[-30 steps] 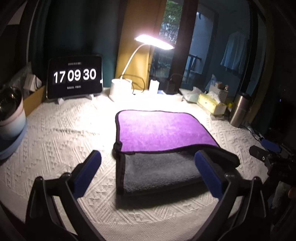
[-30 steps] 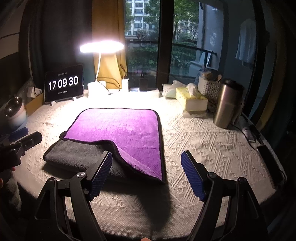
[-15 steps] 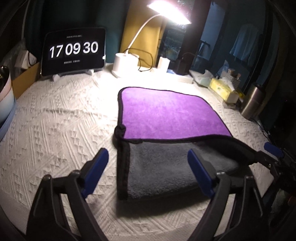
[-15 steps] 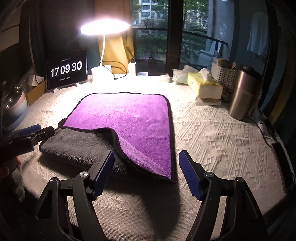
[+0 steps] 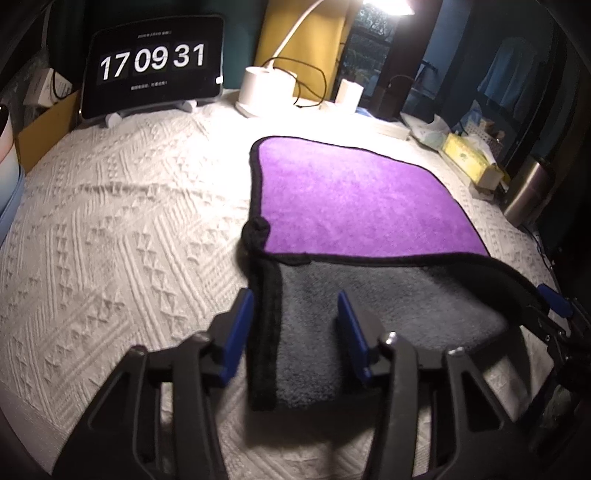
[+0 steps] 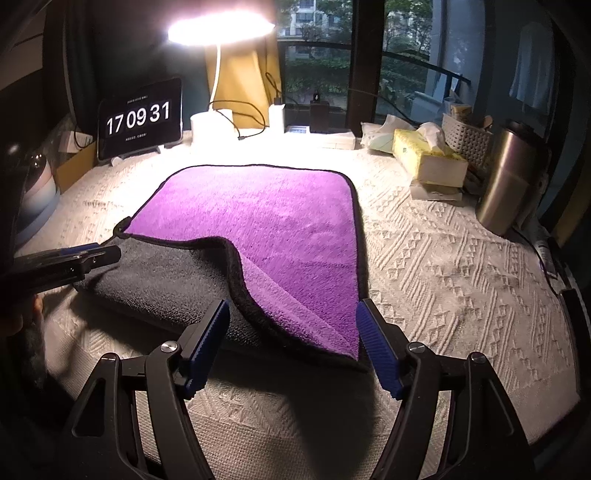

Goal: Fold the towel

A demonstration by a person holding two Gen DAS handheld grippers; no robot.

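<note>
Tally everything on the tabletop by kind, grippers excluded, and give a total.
Towel: 1
Clock tablet: 1
Desk lamp: 1
Tissue box: 1
Steel flask: 1
White basket: 1
Total: 6

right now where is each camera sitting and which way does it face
Left wrist: on the left gripper, low at the towel's near left corner, facing the clock; its own fingers show, plus the right gripper at right.
Right wrist: on the right gripper, at the near right corner, facing the lamp and window; its fingers show, and the left gripper at left.
Shared: towel, clock, lamp, tissue box, flask.
</note>
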